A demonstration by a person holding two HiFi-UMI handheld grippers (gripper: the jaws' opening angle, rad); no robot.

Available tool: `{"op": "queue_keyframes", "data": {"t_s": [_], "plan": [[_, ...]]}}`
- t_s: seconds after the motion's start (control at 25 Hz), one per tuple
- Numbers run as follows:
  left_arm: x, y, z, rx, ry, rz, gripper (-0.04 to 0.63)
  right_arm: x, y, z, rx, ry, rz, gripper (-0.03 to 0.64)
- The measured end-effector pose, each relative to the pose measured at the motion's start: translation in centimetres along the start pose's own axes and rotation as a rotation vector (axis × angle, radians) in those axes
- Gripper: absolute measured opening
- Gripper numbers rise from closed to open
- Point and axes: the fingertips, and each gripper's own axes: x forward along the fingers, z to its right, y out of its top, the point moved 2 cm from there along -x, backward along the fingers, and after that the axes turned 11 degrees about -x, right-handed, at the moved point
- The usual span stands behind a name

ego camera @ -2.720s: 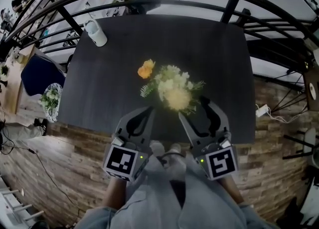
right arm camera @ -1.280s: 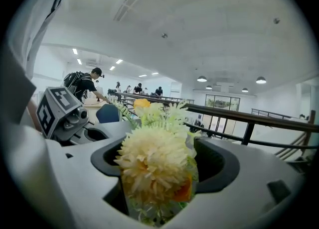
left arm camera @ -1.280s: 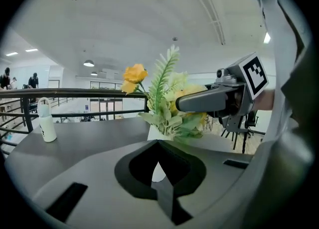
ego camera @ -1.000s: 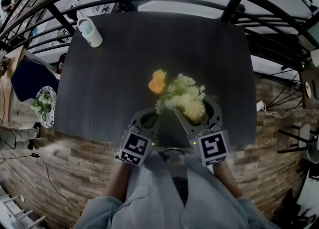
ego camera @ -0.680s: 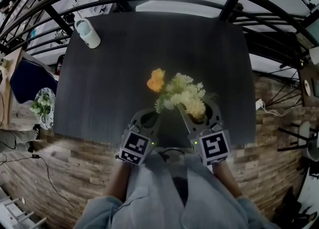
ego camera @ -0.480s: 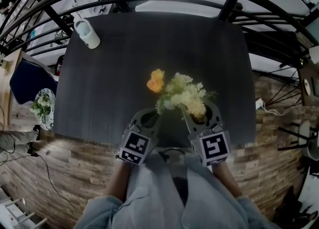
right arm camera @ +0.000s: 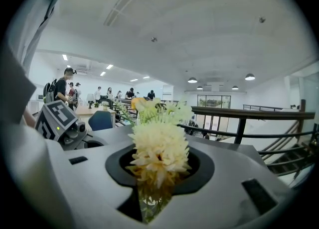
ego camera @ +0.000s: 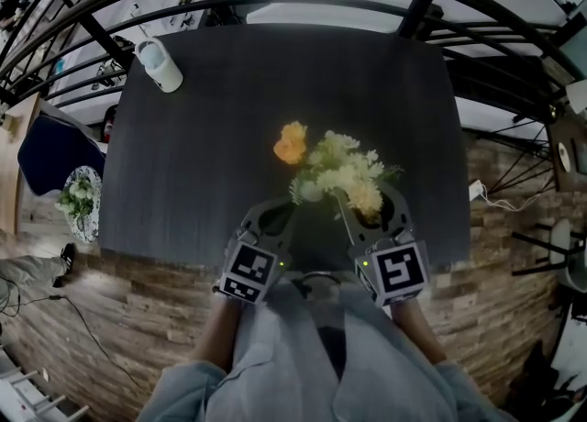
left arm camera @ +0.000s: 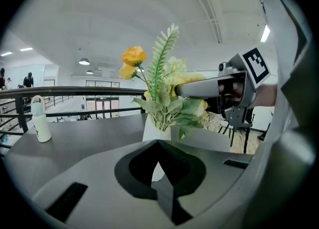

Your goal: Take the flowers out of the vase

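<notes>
A white vase (left arm camera: 155, 132) of flowers stands on the dark table (ego camera: 211, 136) near its front edge. In it are an orange bloom (ego camera: 292, 142), green fern and a cream flower (ego camera: 364, 198). My right gripper (ego camera: 359, 193) has its jaws around the cream flower (right arm camera: 158, 151) and they are closing, with its leafy stem pinched between them. The left gripper (ego camera: 286, 205) hovers just left of the vase, shut and empty; the vase shows beyond its tips (left arm camera: 158, 143). From the left gripper view the right gripper (left arm camera: 182, 90) reaches into the bouquet. In the head view the blooms hide the vase.
A white bottle (ego camera: 160, 64) stands at the table's far left corner. Dark railings (ego camera: 422, 7) curve behind the table. A blue chair (ego camera: 50, 149) and another bunch of flowers (ego camera: 78, 202) lie beyond the table's left edge. A wooden floor (ego camera: 138, 301) runs under the front edge.
Both grippers came forward to the vase. Over the last second the right gripper's jaws drew in around the cream flower; the left gripper kept still.
</notes>
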Motion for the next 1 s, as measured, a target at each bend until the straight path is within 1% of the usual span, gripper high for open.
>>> {"op": "queue_keyframes", "data": {"t_s": [0.56, 0.84, 1.0], "plan": [[0.1, 0.4, 0.6, 0.011, 0.002, 0.008, 0.000, -1.3, 1.5, 1.1, 0.009, -0.008, 0.005, 0.124], [0.8, 0.9, 1.8, 0.008, 0.001, 0.015, 0.000, -2.7, 2.0, 2.9, -0.008, -0.023, 0.023, 0.123], [0.4, 1.0, 1.5, 0.010, 0.000, 0.015, 0.000, -2.9, 2.9, 3.0, -0.018, -0.027, 0.022, 0.123]]}}
